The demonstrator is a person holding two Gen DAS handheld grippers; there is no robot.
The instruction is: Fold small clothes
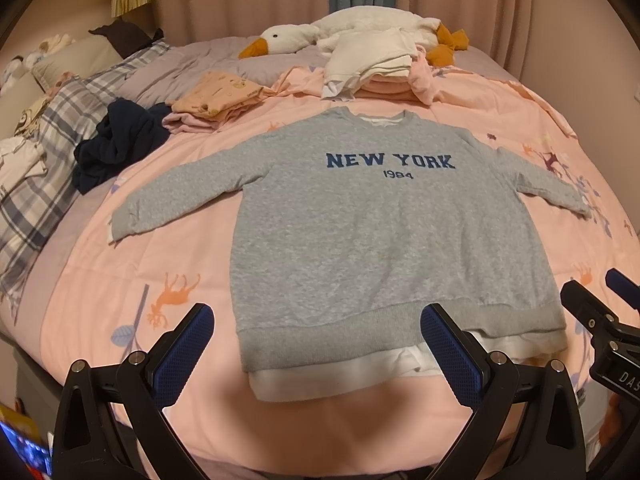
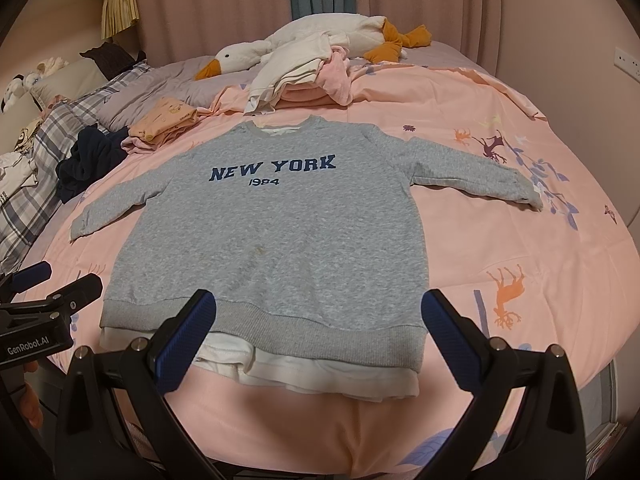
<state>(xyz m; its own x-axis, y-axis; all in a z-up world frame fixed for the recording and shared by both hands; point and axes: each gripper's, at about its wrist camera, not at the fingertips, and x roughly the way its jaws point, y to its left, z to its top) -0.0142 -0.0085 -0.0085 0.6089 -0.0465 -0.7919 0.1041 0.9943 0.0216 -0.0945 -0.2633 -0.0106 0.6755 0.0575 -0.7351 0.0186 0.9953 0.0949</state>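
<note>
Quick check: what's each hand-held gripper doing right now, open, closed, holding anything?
Left hand-held gripper: open, holding nothing, above the hem of the grey sweatshirt.
Right hand-held gripper: open, holding nothing, above the same hem.

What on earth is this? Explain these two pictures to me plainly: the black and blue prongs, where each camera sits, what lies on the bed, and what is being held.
No robot here: a person holds a two-finger gripper in each hand, each with a wide-angle camera looking along its fingers. One picture comes from the left gripper, the other from the right gripper. The blue-padded prongs are their fingers; both are open and hold nothing.

On the pink quilt a grey sweatshirt printed NEW YORK 1984 lies flat, sleeves spread, not yet folded. Behind it are folded clothes, a crumpled navy garment and a plush goose.
</note>
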